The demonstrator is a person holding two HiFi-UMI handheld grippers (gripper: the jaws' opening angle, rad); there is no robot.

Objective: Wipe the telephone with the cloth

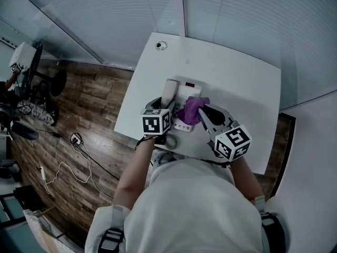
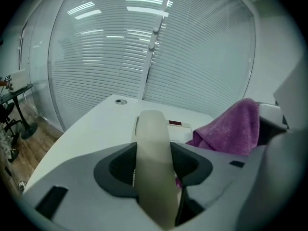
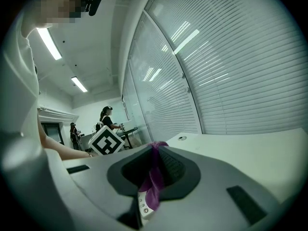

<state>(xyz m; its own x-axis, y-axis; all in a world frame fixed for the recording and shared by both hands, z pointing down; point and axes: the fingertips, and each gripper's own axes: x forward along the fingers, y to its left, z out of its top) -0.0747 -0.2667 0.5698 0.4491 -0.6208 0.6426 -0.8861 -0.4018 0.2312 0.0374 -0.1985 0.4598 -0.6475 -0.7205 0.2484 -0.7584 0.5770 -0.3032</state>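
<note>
A white telephone [image 1: 188, 90] stands on the white table [image 1: 237, 83] just in front of me. My left gripper [image 1: 165, 105] is shut on its cream handset [image 1: 169, 91]. In the left gripper view the handset [image 2: 153, 148] runs lengthwise between the jaws, both pads against its sides, over the phone base [image 2: 180, 128]. My right gripper [image 1: 203, 112] is shut on a purple cloth [image 1: 190, 109], bunched over the phone's right part. In the right gripper view the cloth [image 3: 155, 182] hangs pinched between the jaws above the keypad [image 3: 143, 207]. The cloth [image 2: 231, 129] also shows at the right of the left gripper view.
A round cable grommet [image 1: 161, 46] sits at the table's far left corner. The phone's coiled cord [image 1: 171, 139] lies at the near edge. Wooden floor with cables [image 1: 79, 141] lies to the left. Glass walls with blinds [image 2: 144, 47] enclose the table. People stand far off [image 3: 107, 119].
</note>
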